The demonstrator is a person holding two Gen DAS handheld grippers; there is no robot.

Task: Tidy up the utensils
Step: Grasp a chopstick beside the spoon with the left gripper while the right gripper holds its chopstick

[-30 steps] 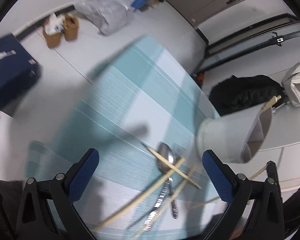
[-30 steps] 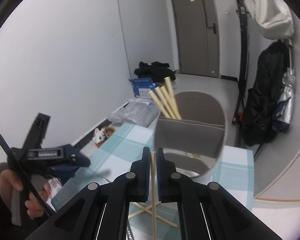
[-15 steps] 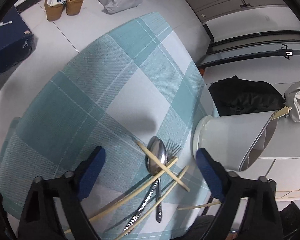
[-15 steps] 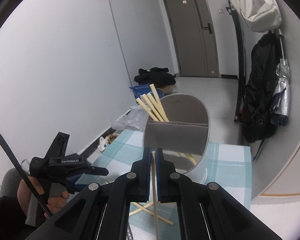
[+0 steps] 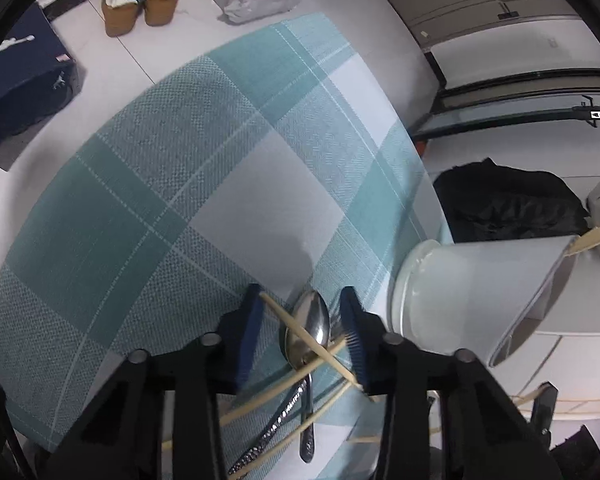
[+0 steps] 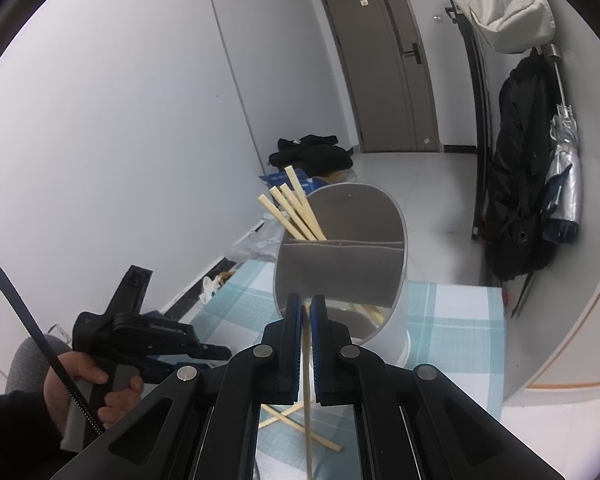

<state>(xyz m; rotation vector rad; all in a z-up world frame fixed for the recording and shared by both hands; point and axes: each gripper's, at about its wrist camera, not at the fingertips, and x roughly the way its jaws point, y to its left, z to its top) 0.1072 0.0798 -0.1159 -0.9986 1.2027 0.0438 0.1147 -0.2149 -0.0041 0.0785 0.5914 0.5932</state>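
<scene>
The right hand-held gripper (image 6: pixel 306 320) pinches one chopstick (image 6: pixel 308 408) upright, just before the white holder (image 6: pixel 340 264) whose back compartment already carries four chopsticks. To do this well, lift the lower tip over the rim and lean it toward that compartment before letting go (a divider splits the holder). The left hand-held gripper (image 5: pixel 304 316) hovers half spread around the spoon (image 5: pixel 308 328) under crossed chopsticks on the tabletop (image 5: pixel 180 200); keep it clear.
</scene>
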